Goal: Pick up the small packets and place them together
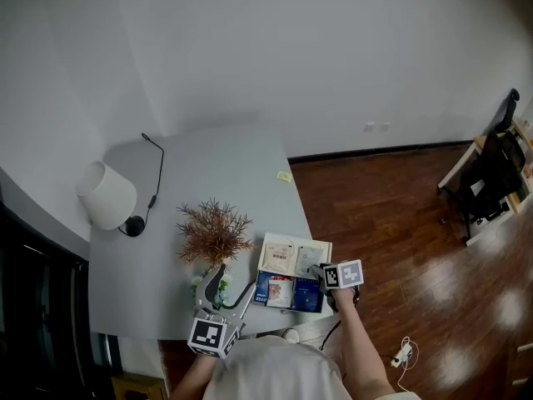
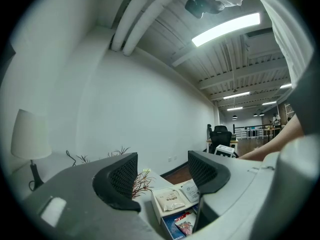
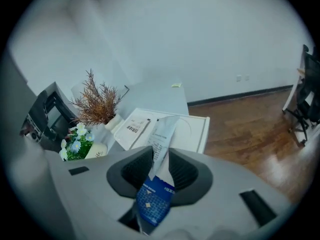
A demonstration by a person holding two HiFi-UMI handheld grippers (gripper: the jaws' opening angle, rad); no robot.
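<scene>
A thin packet, white above and blue below [image 3: 162, 134], stands pinched between the narrow jaws of the right gripper [image 3: 160, 169], above the near rim of a shallow white tray [image 3: 200, 129] by the grey table's [image 1: 216, 173] front right corner. A beige packet [image 3: 132, 129] lies in the tray. Flat blue packets [image 1: 287, 292] lie along the table's front edge, touching the tray.

Left of these stand a dried brown plant in a white vase [image 1: 214, 232] and a small pot of white and blue flowers [image 3: 75, 144]. A white-shaded lamp [image 1: 107, 196] is at the left edge.

The left gripper [image 2: 162, 176] hangs over the front edge beside the vase, jaws wide and empty.

The head view shows the right gripper [image 1: 321, 272] but not the grip itself; only the right gripper view shows that.
</scene>
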